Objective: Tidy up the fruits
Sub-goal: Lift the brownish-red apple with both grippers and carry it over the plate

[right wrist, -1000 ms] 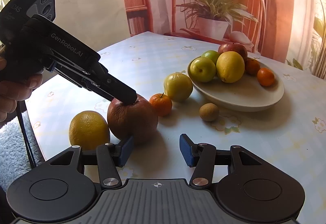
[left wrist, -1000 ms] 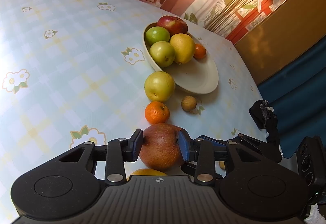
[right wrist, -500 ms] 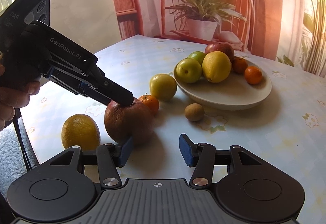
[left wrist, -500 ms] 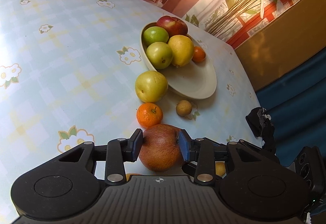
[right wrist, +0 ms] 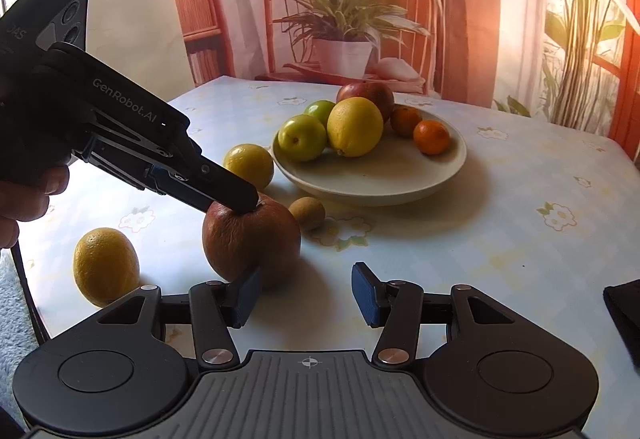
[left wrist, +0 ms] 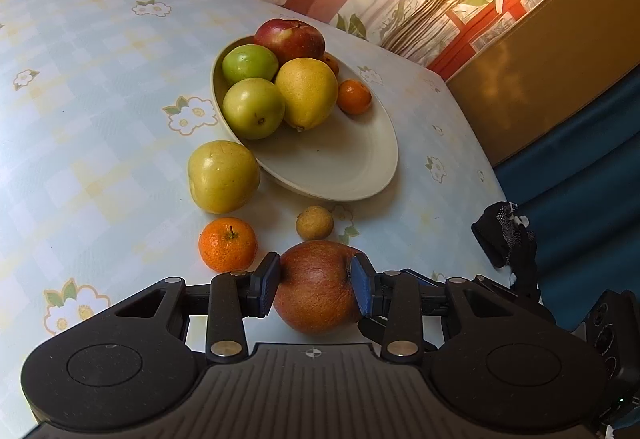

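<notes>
My left gripper [left wrist: 316,281] is shut on a large red-brown apple [left wrist: 316,289], held just above the tablecloth; the same apple [right wrist: 250,239] shows in the right wrist view with the left gripper's fingers [right wrist: 224,191] around it. A cream bowl [left wrist: 352,167] beyond holds a red apple, two green apples, a yellow lemon and small oranges. On the table lie a yellow-green apple [left wrist: 223,175], a mandarin [left wrist: 228,244], a small brown fruit [left wrist: 314,222] and an orange [right wrist: 105,266]. My right gripper [right wrist: 306,295] is open and empty, low over the table beside the apple.
A floral tablecloth [left wrist: 80,79] covers the table. A wicker chair with a potted plant [right wrist: 344,39] stands behind the far edge. A dark cloth [right wrist: 624,311] lies at the right edge. The table's near-left edge [right wrist: 32,303] drops beside the orange.
The left gripper has carried the apple forward and up, toward the bowl. The right gripper has moved closer to the bowl and stayed open.
</notes>
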`<state>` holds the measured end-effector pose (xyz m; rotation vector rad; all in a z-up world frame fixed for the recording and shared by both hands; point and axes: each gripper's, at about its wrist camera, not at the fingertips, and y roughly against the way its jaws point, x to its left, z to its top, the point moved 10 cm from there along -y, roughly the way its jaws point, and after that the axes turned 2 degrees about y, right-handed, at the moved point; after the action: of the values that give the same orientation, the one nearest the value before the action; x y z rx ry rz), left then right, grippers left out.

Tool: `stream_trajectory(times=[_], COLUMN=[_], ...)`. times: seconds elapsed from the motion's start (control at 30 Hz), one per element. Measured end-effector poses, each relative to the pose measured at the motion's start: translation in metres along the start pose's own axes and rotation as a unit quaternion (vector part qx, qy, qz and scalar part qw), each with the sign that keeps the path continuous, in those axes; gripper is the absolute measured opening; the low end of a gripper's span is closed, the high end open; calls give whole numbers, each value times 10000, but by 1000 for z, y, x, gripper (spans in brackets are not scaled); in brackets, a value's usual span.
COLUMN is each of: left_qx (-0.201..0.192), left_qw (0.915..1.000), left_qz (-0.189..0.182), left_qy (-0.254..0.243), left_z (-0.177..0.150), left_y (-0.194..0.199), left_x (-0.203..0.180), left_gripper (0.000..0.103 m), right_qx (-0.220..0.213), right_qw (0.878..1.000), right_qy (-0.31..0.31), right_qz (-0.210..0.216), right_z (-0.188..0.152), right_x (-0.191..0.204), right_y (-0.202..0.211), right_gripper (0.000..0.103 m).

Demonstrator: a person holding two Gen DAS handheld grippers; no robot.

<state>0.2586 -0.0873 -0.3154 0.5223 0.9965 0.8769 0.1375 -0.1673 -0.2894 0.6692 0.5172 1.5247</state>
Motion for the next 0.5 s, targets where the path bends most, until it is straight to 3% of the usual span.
stream_trajectory(times=[0.5], left_qx=[17], left_qw=[10000], left_qz=[-69], left_qy=[51], left_z=[1], left_y=[-3], left_x=[0], left_gripper=[42], right_qx=[-33], right_qw=[9993], right_qy=[259], right_qz=[258], right_z=[-5], right_x=[22], right_y=[-10], right_gripper=[48])
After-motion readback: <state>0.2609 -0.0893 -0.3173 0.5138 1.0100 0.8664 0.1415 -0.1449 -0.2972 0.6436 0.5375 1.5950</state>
